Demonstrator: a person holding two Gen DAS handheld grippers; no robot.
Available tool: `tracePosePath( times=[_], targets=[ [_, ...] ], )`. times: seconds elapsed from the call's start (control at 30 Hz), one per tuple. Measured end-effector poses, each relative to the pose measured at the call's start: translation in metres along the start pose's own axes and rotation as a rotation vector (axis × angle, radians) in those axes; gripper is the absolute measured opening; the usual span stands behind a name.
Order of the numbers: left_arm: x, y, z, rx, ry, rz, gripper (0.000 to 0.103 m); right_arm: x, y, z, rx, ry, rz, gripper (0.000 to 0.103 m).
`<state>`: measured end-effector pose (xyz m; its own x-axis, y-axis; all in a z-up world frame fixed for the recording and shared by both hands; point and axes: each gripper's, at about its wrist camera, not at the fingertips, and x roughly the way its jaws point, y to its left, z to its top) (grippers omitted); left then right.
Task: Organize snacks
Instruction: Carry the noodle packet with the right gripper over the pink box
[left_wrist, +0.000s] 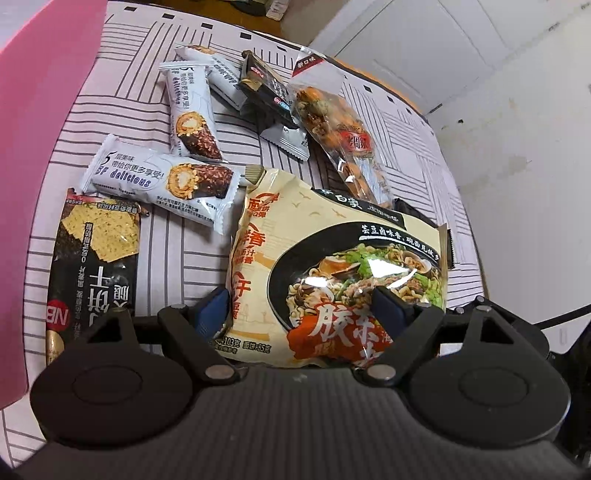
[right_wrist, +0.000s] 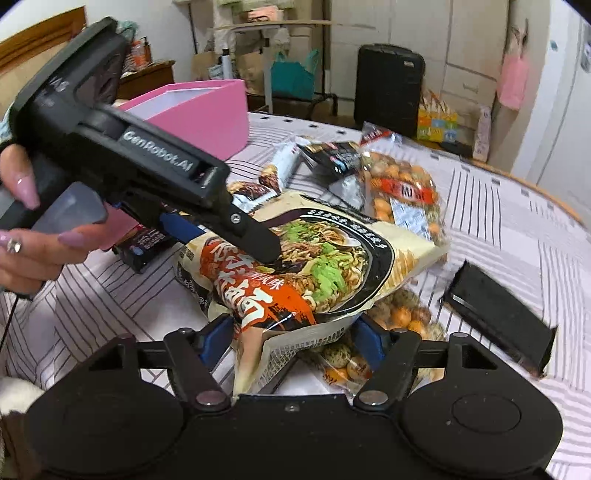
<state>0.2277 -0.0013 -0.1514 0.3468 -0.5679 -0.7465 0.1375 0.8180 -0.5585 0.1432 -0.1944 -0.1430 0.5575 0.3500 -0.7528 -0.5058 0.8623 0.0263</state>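
Both tilted-down grippers straddle the noodle packet (left_wrist: 332, 266).

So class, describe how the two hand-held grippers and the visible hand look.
Each hand-held gripper is black plastic with blue fingertip pads; the left one's body reads "GenRobot.AI" in white. The hand has long pink nails and a ring.
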Motion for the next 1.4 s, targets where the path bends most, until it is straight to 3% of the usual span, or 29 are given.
tracePosePath(
  times=[0.2,0.33,0.67,0.9,1.4],
  targets=[
    [-0.002,-0.005,-0.002,0.012,-0.006,0.005,0.083,0.0,0.007,-0.01,-0.021,-0.058,-0.019,0.077],
    [-0.007,-0.022,-0.007,0.071,-0.011,0.045,0.083,-0.007,0.01,-0.01,-0.015,-0.05,-0.014,0.076],
    [-0.031,-0.034,-0.02,0.042,0.04,0.057,0.083,-0.039,0.019,-0.01,-0.011,-0.026,0.048,0.076],
    [-0.059,-0.044,-0.04,0.019,0.065,0.076,0.084,-0.063,0.032,-0.005,-0.018,0.036,0.091,0.076],
    [-0.151,-0.036,-0.083,-0.094,0.009,0.117,0.084,-0.104,0.093,0.02,-0.124,0.068,0.172,0.075]
  ],
)
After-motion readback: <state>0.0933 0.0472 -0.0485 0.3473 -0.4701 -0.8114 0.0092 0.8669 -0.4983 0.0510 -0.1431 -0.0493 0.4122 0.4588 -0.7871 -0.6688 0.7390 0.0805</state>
